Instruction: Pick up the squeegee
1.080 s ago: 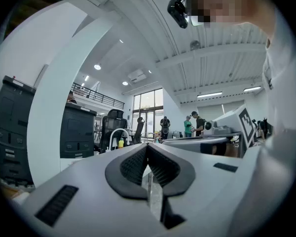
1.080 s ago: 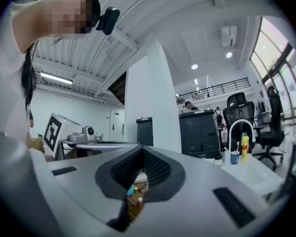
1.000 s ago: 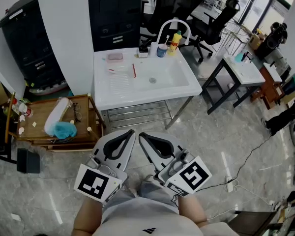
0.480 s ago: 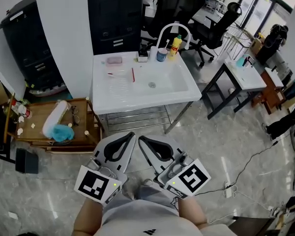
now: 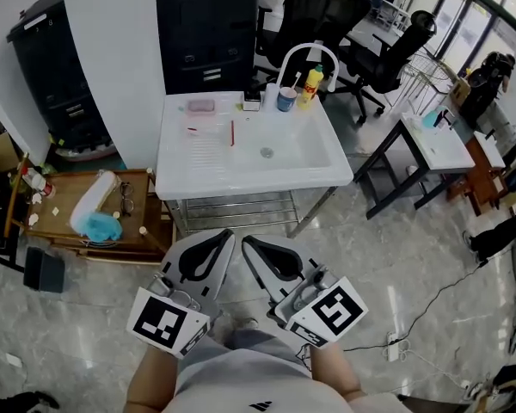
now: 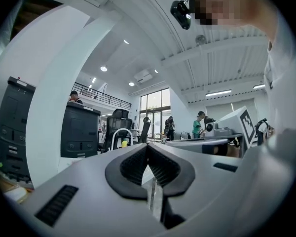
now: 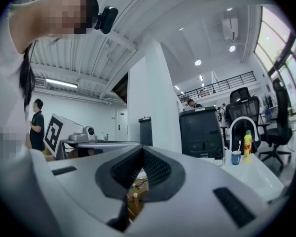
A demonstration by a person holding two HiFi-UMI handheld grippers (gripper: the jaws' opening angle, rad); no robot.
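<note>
A thin red-handled tool (image 5: pixel 232 132), perhaps the squeegee, lies on the drainboard of the white sink unit (image 5: pixel 206 166); it is too small to tell for sure. Both grippers are held low, close to the person's body and well short of the sink. My left gripper (image 5: pixel 226 234) is shut with nothing between its fingers, its black pads meeting at the tip (image 6: pixel 147 145). My right gripper (image 5: pixel 248 243) sits right beside it, also shut and empty (image 7: pixel 142 148). The two grippers' tips nearly touch each other.
At the sink's back edge stand a curved white faucet (image 5: pixel 303 52), a blue cup (image 5: pixel 285 100) and a yellow bottle (image 5: pixel 309 83); a pink dish (image 5: pixel 200 106) lies further left. A low wooden table (image 5: pixel 64 231) stands left, black cabinets (image 5: pixel 206 28) behind, a black-legged table (image 5: pixel 434 140) right.
The head view has shifted slightly, and the sink now sits a little nearer and more central. Both grippers stay shut, side by side, in the same place.
</note>
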